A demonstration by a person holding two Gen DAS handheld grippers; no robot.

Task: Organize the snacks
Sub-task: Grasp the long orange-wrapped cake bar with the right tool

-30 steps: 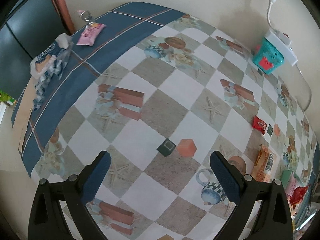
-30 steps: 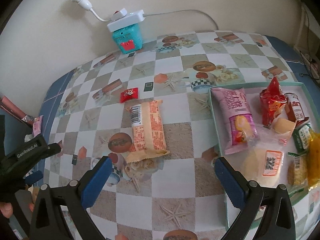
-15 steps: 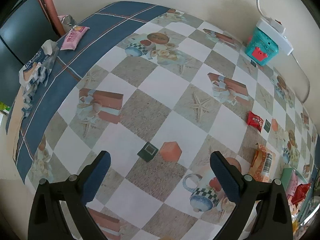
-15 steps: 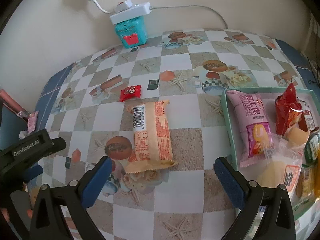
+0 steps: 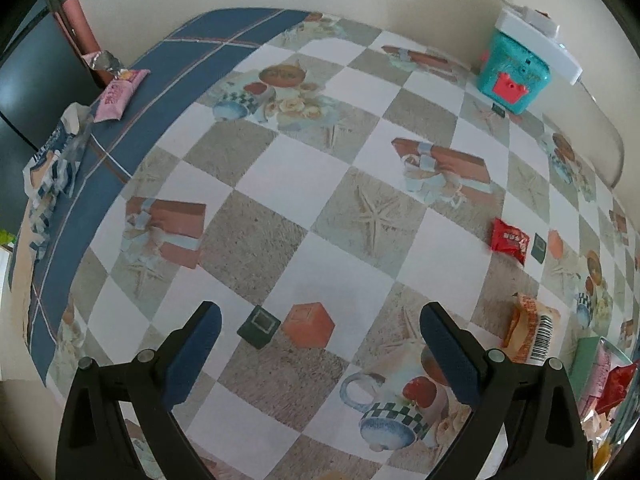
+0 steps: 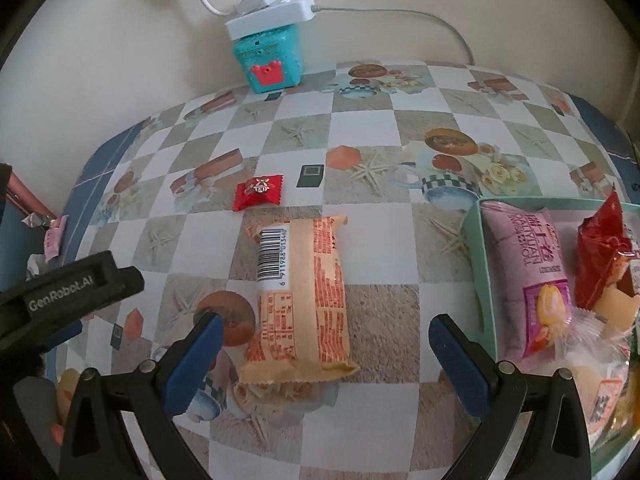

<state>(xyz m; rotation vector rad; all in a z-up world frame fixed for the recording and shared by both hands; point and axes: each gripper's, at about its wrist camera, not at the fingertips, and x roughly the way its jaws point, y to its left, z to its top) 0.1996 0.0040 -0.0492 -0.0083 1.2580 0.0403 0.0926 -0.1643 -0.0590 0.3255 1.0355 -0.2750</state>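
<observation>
An orange snack packet with a barcode lies on the checkered tablecloth, just ahead of my right gripper, which is open and empty above its near end. A small red candy lies beyond it. A green tray at the right holds a pink packet, a red packet and other snacks. My left gripper is open and empty over bare cloth; the red candy and the orange packet lie to its right. A pink packet lies far left.
A teal box with a white power strip on it stands against the back wall. A crumpled blue-and-white wrapper lies at the table's left edge. The left gripper's body shows at the left of the right wrist view.
Both grippers have moved forward over the table. The right gripper has come closer to the orange packet. Both stay open.
</observation>
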